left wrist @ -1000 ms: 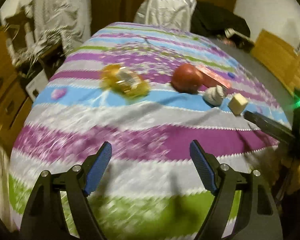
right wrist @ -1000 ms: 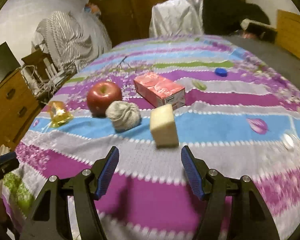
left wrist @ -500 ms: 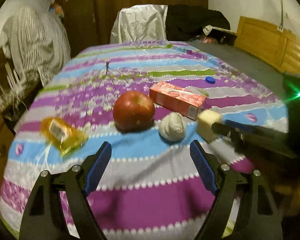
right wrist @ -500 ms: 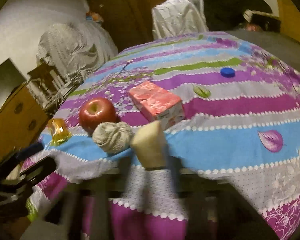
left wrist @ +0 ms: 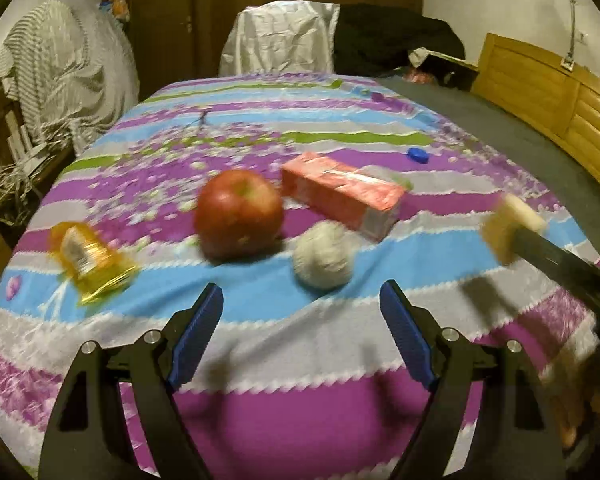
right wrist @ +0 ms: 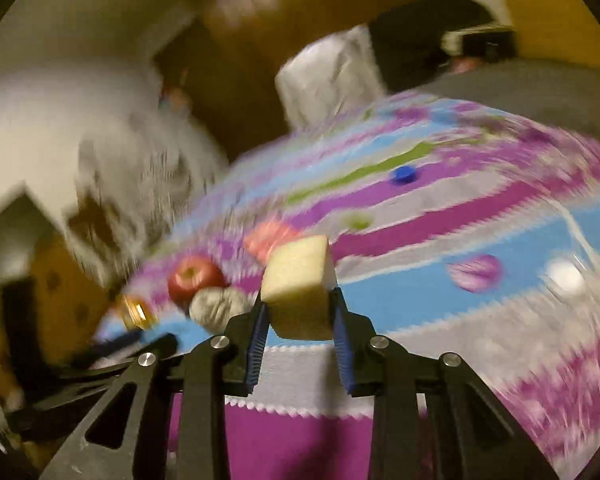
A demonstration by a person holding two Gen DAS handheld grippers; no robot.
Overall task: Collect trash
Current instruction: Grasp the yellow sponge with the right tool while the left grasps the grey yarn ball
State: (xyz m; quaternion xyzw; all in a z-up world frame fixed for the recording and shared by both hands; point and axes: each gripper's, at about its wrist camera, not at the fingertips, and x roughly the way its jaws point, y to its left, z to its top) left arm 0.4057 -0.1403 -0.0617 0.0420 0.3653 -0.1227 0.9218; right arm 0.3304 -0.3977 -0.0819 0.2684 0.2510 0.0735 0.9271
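Right wrist view, right tongs (right wrist: 300, 330) just closed, clamped on yellow sponge block (right wrist: 298, 286) mid-frame, left tongs (left wrist: 300, 336) apart, empty, bare striped bedspread (left wrist: 300, 412) between them

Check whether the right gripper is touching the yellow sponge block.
Touching. The right wrist view shows the right gripper with both blue pads pressed against the sides of the yellow sponge block, which is held clear of the bedspread; its jaws have just been closing.

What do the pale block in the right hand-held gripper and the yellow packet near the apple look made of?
The pale block looks like sponge foam: matte, porous, cream-coloured, soft edges, though motion blur leaves it open. The yellow packet looks like thin plastic film: glossy, crinkled, with a printed label.
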